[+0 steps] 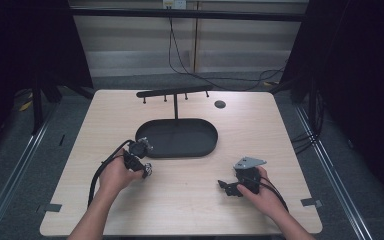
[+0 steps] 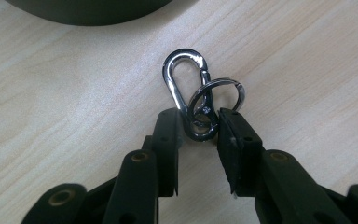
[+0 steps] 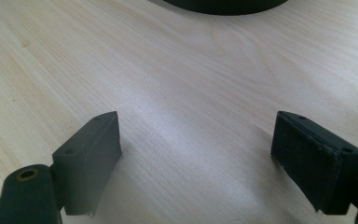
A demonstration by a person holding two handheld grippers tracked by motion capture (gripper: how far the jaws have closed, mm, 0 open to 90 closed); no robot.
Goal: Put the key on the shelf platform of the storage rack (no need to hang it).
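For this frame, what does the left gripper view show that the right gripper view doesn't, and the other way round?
Left gripper view alone: a silver carabiner clip with a key ring looped through it, its lower end pinched between the left gripper jaws, lying on the wood. Right gripper view alone: the right gripper with jaws spread wide and nothing between them, just bare tabletop. Shared: the light wooden table and, at the top edge of each picture, the rim of the dark oval tray.

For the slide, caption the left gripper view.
Left gripper clamps a silver carabiner with key ring on the table.
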